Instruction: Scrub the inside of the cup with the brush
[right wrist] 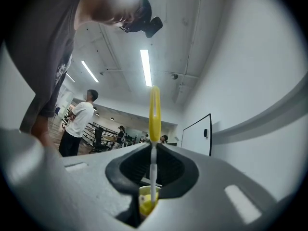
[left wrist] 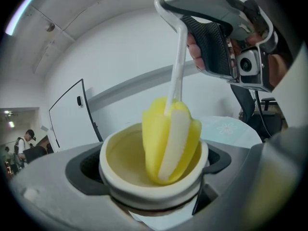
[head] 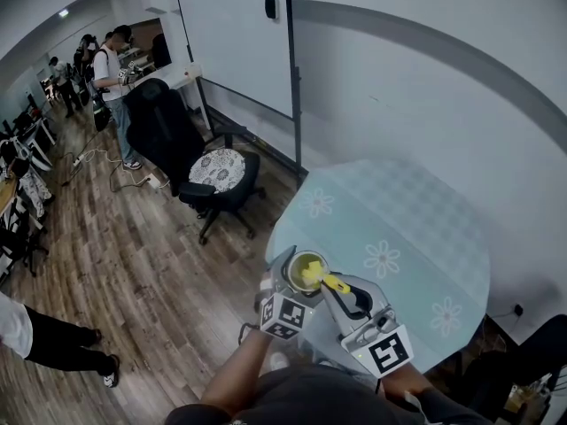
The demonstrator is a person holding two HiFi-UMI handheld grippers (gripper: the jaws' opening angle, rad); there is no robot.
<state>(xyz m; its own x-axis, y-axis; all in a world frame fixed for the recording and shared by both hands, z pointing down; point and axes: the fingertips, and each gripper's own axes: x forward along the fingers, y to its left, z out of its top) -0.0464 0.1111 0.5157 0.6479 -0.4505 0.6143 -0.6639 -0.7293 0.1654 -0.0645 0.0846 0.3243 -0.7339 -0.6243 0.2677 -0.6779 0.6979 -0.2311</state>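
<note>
Table: round, set close against the white wall.
Table cover: pale blue-green cloth with a faint check and white flower prints, spread flat over the top.
Floor: grey-brown wood planks.
On the floor: black office chair with patterned seat, just left of the table; white cables and power strip beyond it.

The left claw hides the lower half of the cup.

Bright ceiling strips — fisheye-warped edges
</note>
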